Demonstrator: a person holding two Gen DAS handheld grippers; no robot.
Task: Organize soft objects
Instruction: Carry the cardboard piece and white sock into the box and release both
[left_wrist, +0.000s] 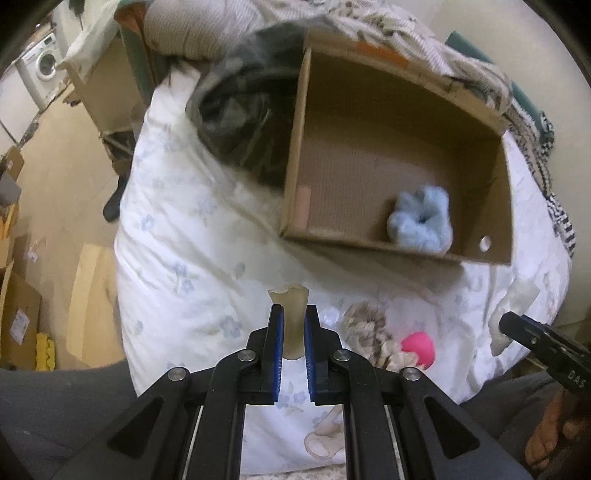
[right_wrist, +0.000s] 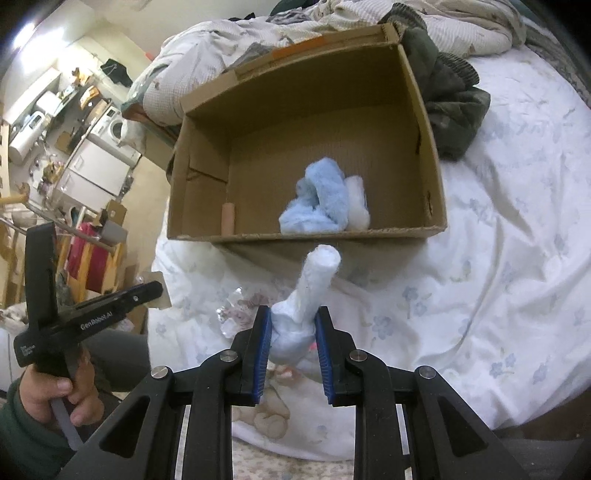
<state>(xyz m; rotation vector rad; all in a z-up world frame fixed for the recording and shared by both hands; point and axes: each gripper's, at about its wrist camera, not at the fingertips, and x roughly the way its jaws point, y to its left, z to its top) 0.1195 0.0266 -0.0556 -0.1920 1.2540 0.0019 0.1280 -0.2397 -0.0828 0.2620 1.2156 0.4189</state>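
Observation:
An open cardboard box (left_wrist: 295, 140) (right_wrist: 432, 158) lies on the bed with a fluffy light-blue soft item (left_wrist: 421, 221) (right_wrist: 317, 203) and a white one (right_wrist: 358, 203) inside. My left gripper (left_wrist: 294, 317) is shut on a pale yellowish soft piece (left_wrist: 290, 306), held above the bed in front of the box. My right gripper (right_wrist: 293, 321) is shut on a white soft roll (right_wrist: 314, 280) that points toward the box's near wall. A beige fluffy item (left_wrist: 365, 325) and a pink ball (left_wrist: 419, 347) lie on the bed to the left gripper's right.
The bed has a white floral duvet (right_wrist: 498, 258). A dark plastic bag (left_wrist: 243, 122) lies left of the box, dark green clothing (right_wrist: 454, 103) right of it. Crumpled blankets (left_wrist: 424, 37) lie behind. Cardboard boxes (left_wrist: 103, 88) and a washing machine (left_wrist: 44, 70) stand on the floor at left.

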